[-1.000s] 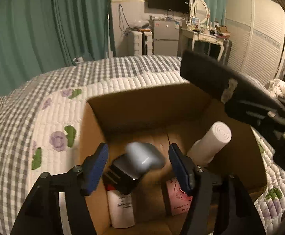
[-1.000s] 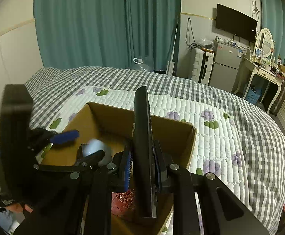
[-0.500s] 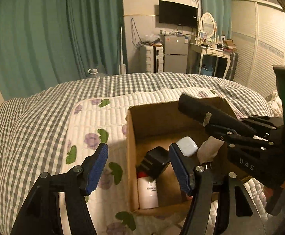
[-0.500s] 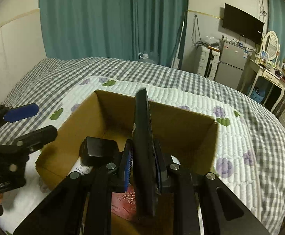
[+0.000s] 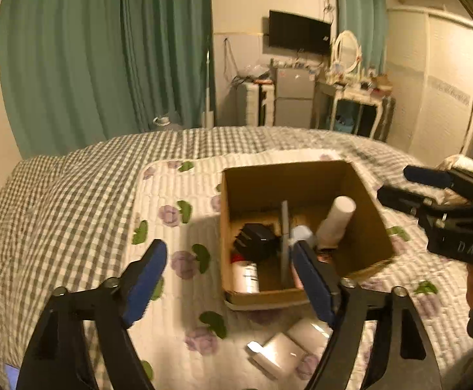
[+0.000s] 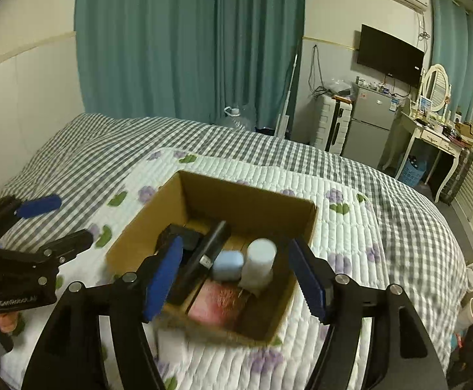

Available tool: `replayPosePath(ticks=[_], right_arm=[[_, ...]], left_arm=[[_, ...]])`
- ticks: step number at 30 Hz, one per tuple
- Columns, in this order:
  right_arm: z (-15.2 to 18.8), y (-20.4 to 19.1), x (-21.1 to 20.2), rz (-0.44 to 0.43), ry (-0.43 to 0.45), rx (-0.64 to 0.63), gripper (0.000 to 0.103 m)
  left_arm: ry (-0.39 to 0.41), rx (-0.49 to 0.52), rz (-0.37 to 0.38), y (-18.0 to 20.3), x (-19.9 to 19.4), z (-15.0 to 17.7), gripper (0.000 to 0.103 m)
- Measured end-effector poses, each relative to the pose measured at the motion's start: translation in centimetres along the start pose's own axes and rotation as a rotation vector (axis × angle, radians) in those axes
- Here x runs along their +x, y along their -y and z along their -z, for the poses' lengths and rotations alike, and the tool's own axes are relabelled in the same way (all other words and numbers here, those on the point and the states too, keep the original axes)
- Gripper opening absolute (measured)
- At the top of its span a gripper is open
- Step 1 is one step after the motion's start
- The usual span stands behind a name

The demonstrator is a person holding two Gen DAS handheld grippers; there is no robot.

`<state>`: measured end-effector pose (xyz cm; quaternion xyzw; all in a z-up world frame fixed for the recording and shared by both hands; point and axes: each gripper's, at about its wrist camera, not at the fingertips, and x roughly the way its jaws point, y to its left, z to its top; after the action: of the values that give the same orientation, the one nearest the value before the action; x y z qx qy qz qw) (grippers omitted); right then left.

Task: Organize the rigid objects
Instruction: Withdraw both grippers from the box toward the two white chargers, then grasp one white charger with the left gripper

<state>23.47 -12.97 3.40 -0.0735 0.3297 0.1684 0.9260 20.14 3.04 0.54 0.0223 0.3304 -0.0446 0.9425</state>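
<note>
Both sets of fingers are wide apart and hold nothing. The left gripper (image 5: 228, 279) and the right gripper (image 6: 236, 276) hang above the bed (image 6: 383, 195). The box (image 6: 246, 200) sits on the quilt (image 5: 171, 195). Inside stand a thin black remote (image 6: 204, 256), a white tube (image 6: 259, 263), a blue case (image 6: 228, 265) and a black block (image 5: 256, 240).

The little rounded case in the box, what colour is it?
The little case is light blue, clearest in the right wrist view.
</note>
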Motion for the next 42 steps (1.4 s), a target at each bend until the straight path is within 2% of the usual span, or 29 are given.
replayPosePath(ticks=[5, 8, 15, 19, 22, 25, 28, 37, 39, 42], right_arm=[[1.4, -0.7, -3.2, 0.012, 0.02, -0.007, 0.094], [2.6, -0.6, -3.4, 0.022, 0.024, 0.003, 0.097], [7.3, -0.7, 1.2, 0.033, -0.067, 0.021, 0.097], [10.5, -0.9, 4.4, -0.016, -0.157, 0.009, 0.097], [11.6, -1.0, 5.6, 0.017, -0.203, 0.008, 0.097], [11.9, -0.8, 5.9, 0.047, -0.209, 0.021, 0.097], [12.0, -0.2, 6.1, 0.053, -0.219, 0.049, 0.097], [12.1, 0.3, 6.1, 0.078, -0.228, 0.077, 0.097], [12.1, 0.0, 6.3, 0.086, -0.233, 0.068, 0.097], [12.2, 0.0, 6.5, 0.103, -0.235, 0.076, 0.097]], left_arm=[[0.008, -0.013, 0.001, 0.7, -1.7, 0.9, 0.084], [-0.016, -0.024, -0.017, 1.0, -1.0, 2.2, 0.084], [-0.12, -0.042, -0.055, 1.9, 3.3, 6.5, 0.084], [-0.19, 0.001, -0.056, 2.6, 6.0, 9.0, 0.084], [-0.246, 0.015, -0.051, 2.9, 7.5, 11.1, 0.084], [-0.292, 0.033, -0.018, 3.2, 8.5, 13.0, 0.084], [-0.302, 0.023, 0.031, 3.1, 8.6, 13.3, 0.084], [-0.327, 0.046, 0.071, 3.7, 9.4, 13.5, 0.084], [-0.349, 0.086, 0.044, 4.6, 9.9, 13.8, 0.084], [-0.352, 0.092, 0.032, 4.9, 10.3, 13.8, 0.084]])
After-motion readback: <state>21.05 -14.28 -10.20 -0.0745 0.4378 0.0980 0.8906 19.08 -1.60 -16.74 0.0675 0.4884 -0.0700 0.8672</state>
